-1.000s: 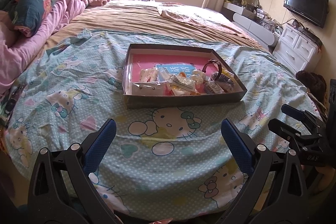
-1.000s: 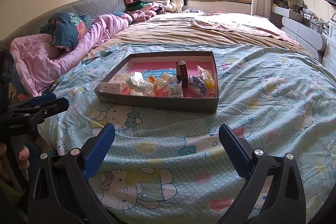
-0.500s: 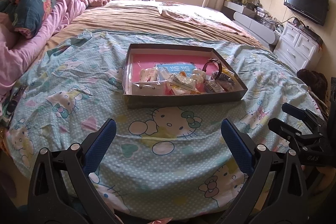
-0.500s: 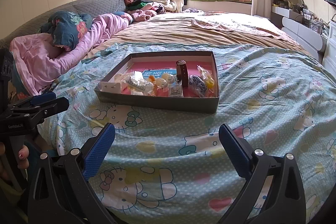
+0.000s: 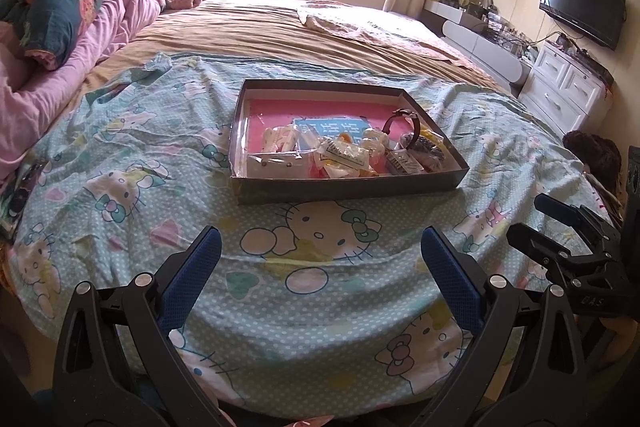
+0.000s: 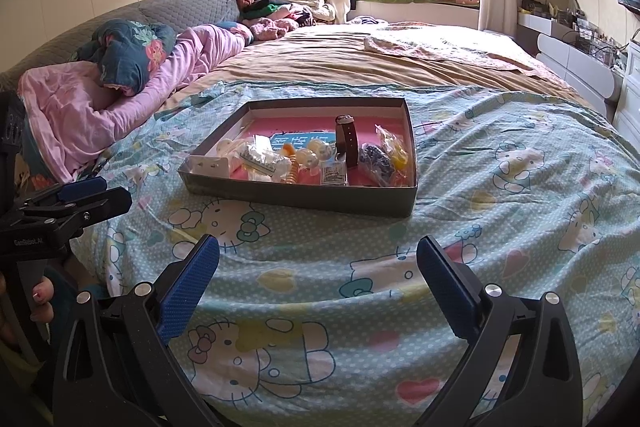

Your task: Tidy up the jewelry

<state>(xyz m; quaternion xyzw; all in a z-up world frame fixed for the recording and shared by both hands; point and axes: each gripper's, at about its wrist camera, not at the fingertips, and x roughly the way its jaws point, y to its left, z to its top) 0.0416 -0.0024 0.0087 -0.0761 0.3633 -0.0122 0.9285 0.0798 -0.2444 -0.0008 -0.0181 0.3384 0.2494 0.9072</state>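
A shallow grey box (image 5: 348,185) (image 6: 304,197) with a pink floor sits on the cartoon-cat bedsheet. Inside lie a brown-strap watch (image 5: 414,127) (image 6: 347,141), a blue card (image 5: 332,127), an orange spiral hair tie (image 6: 294,171) and several small plastic bags of jewelry (image 5: 344,157) (image 6: 262,161). My left gripper (image 5: 320,273) is open, held near the bed's front edge, well short of the box. My right gripper (image 6: 318,277) is also open and empty, just as far back. Each gripper shows in the other's view: the right gripper (image 5: 568,227), the left gripper (image 6: 76,199).
Pink and blue bedding (image 6: 120,83) is piled at the left along the headboard. A tan blanket (image 5: 288,35) covers the far half of the bed. White drawers (image 5: 568,91) and a wall TV (image 5: 582,9) stand at the right. A person's fingers (image 6: 40,301) hold the left gripper's handle.
Both grippers stay open. The views shift only slightly; the left wrist view has drifted a little toward the right.
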